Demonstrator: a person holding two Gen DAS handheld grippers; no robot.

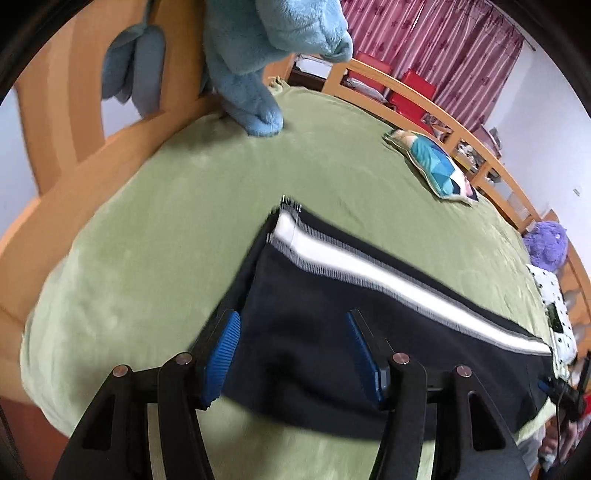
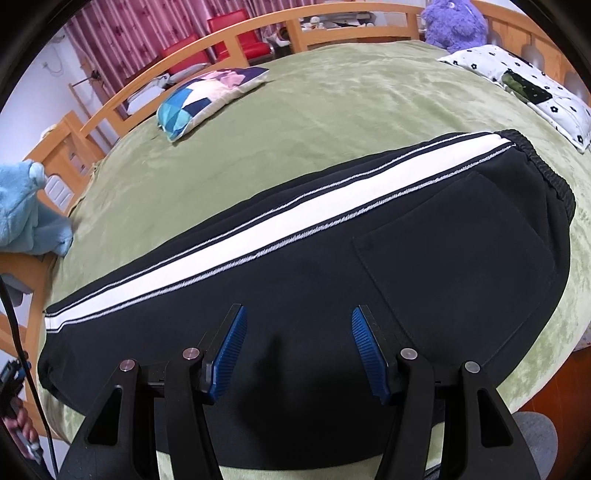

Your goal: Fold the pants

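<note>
The black pants [image 2: 295,295] lie flat along the near edge of the green bed [image 2: 332,110] — one white stripe down the side. Left gripper [image 1: 293,354] and right gripper [image 2: 297,350] hang over them — released, holding nothing.

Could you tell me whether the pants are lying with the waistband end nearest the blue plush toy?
No, in the right wrist view the pants have their elastic waistband toward the white floral pillow, far from the blue plush toy.

**Pants laid across the bed**

The pants [image 2: 295,266] lie flat on the bed [image 2: 332,110], waistband to the right in the right wrist view, leg ends to the left. Behind them rests a cushion [image 2: 207,99]; a pillow [image 2: 535,88] lies far right, a plush toy [image 2: 454,24] behind it.
</note>
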